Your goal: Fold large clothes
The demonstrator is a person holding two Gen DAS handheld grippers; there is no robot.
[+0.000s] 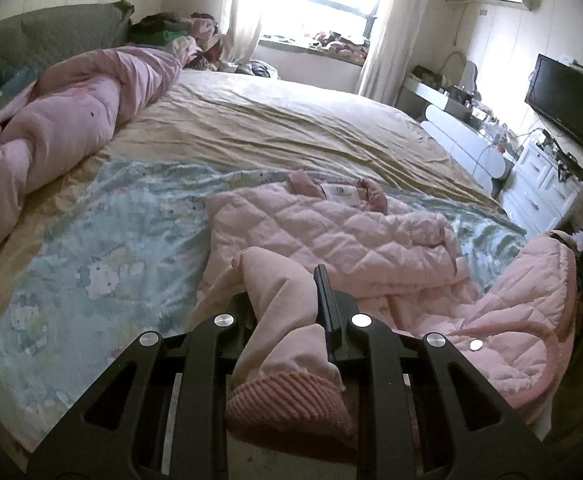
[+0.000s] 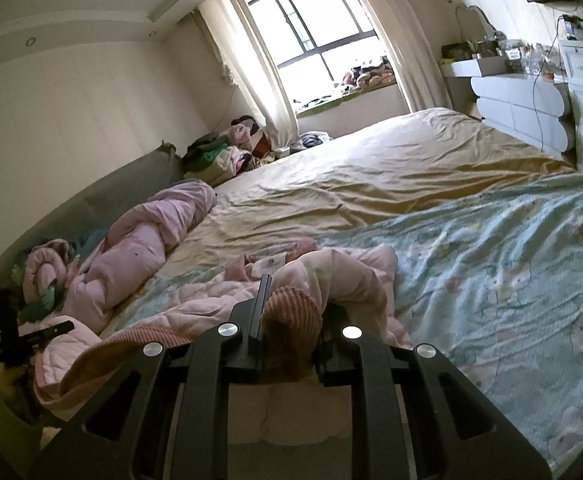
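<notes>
A pink quilted jacket (image 1: 331, 232) lies crumpled on the bed, its collar and label (image 1: 343, 192) pointing away from me. In the left wrist view my left gripper (image 1: 283, 288) is shut on one sleeve (image 1: 279, 320), and the ribbed cuff (image 1: 287, 404) hangs back toward the camera. The sleeve hides the left finger. In the right wrist view my right gripper (image 2: 295, 300) is shut on the other sleeve's ribbed cuff (image 2: 291, 316), lifted above the jacket (image 2: 195, 304). The jacket's ribbed hem (image 2: 131, 338) trails to the left.
A rolled pink duvet (image 1: 71, 120) (image 2: 143, 240) lies along the grey headboard. A cartoon-print sheet (image 1: 103, 252) and a beige sheet (image 1: 291, 120) cover the bed. A clothes pile (image 2: 219, 152) sits in the far corner. A white dresser (image 1: 539, 184) and TV (image 1: 567, 100) stand right.
</notes>
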